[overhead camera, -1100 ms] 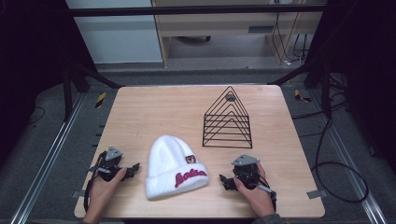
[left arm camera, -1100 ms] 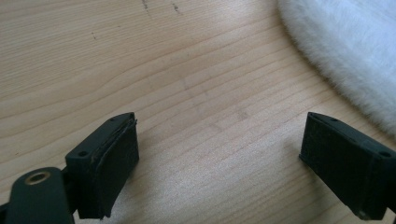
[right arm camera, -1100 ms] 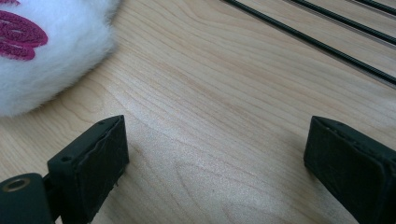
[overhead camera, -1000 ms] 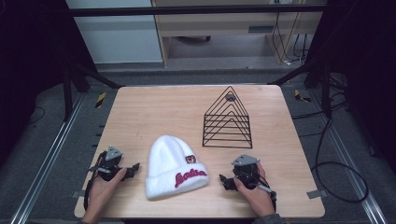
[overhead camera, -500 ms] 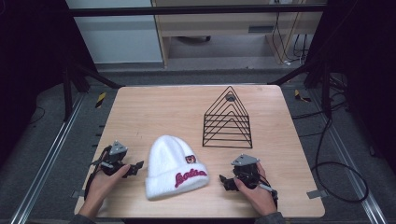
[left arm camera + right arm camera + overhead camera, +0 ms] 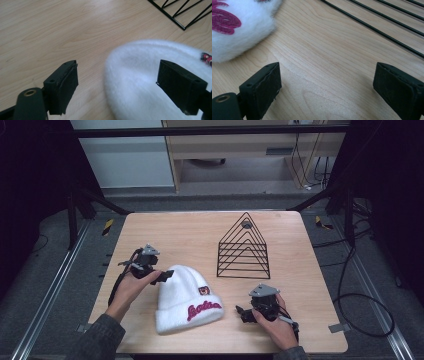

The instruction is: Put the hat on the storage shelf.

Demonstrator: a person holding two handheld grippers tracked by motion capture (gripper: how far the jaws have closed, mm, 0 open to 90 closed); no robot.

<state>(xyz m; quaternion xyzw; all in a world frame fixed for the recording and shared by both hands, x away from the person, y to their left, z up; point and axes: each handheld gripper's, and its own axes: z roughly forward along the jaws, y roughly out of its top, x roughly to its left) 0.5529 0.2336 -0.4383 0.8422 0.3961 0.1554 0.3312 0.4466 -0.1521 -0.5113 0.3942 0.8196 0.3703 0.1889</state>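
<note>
White knit hat point(image 6: 186, 299) lies flat on the wooden table point(image 6: 190, 235), near the front edge, a bit left of centre. Red stitched lettering point(image 6: 204, 310) runs across its folded cuff, and a small dark patch point(image 6: 203, 290) sits just above it. Crown points away from the person, cuff toward them.

Left gripper point(image 6: 165, 276) is at the hat's upper left edge, jaws spread wide. In the left gripper view the hat point(image 6: 152, 82) sits between the two black jaws, its rounded crown edge in the gap. The right-hand jaw is over the white fabric, the left-hand jaw over bare table point(image 6: 50, 32); can't tell if either pad touches the fabric. Left hand point(image 6: 131, 287) holds the gripper from behind, grey sleeve point(image 6: 97, 340) at the bottom edge.

Right gripper point(image 6: 239, 313) is near the front edge, right of the hat, apart from it, jaws wide with nothing between them. In the right gripper view only bare table point(image 6: 327, 65) lies between the jaws; the hat cuff point(image 6: 237, 30) with red lettering is off to the upper left, clear of the near jaw. Right hand point(image 6: 275, 322) grips it from behind.

Black wire rack point(image 6: 243, 247), triangle-shaped, stands upright behind the right gripper, right of centre, apart from the hat. Its wires show in the left gripper view point(image 6: 175, 15) and the right gripper view point(image 6: 374, 28).
</note>
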